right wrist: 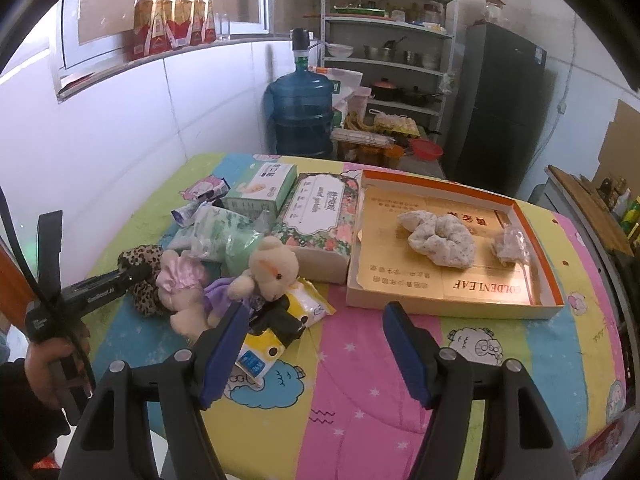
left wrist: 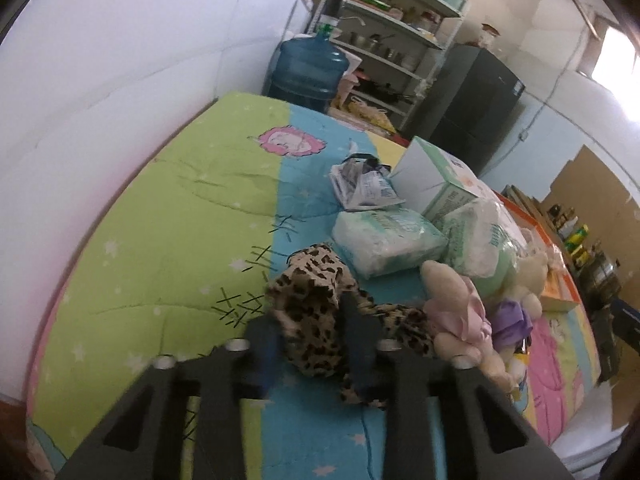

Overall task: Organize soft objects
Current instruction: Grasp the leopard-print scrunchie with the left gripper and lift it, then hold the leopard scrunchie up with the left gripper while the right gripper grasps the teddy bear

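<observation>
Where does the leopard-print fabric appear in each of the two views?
Left wrist view: leopard-print fabric at lower centre, pinched in the left gripper.
Right wrist view: the fabric at the far left, at the tip of the left gripper.
Shared landmark: the blue water jug behind the table.

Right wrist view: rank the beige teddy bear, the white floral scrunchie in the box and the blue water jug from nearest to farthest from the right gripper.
From the right gripper:
1. Beige teddy bear, just beyond the left finger.
2. White floral scrunchie, inside the shallow orange-rimmed cardboard box, ahead and right.
3. Blue water jug, on the floor past the table's far edge.
</observation>
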A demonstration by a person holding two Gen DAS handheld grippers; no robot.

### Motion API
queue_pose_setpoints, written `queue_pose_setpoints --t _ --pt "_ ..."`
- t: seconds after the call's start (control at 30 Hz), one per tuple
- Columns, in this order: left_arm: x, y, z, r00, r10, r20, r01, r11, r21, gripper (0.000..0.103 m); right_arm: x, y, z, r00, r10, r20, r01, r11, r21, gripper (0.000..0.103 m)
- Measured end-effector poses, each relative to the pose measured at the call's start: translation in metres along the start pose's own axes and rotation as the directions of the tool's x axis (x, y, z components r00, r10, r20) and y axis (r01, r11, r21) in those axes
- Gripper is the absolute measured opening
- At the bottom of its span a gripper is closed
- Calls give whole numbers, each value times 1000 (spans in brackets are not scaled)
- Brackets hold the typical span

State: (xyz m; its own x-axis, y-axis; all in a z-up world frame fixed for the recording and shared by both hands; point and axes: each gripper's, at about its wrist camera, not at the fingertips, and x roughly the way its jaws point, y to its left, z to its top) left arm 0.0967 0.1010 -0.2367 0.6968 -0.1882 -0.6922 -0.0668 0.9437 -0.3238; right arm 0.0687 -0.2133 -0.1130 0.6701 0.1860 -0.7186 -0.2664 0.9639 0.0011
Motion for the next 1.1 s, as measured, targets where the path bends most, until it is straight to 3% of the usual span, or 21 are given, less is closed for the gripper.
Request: queue_pose_setpoints --t 0.13,0.6,0.8,0.97,1.03,1.1 --pt "-5 -7 1 1000 -13 19 12 999 35 9 5 4 1 1000 13 -7 -13 1000 -10 70" --pt "-66 -23 24 986 -29 167 18 998 67 8 45 23 22 996 86 0 -86 996 -19 70" --pt "-82 -23 28 981 -36 192 25 998 60 8 73 24 33 997 82 -8 -82 996 -20 70" --pt "-87 -25 29 981 -32 193 21 998 59 8 93 21 33 994 86 -67 -87 996 -13 69" --pt "-86 -23 27 982 -27 189 17 998 56 8 99 20 31 992 90 -94 -91 996 -13 55" --pt "-84 -22 27 983 -21 185 12 999 49 8 103 22 30 988 112 -105 -114 993 -10 49"
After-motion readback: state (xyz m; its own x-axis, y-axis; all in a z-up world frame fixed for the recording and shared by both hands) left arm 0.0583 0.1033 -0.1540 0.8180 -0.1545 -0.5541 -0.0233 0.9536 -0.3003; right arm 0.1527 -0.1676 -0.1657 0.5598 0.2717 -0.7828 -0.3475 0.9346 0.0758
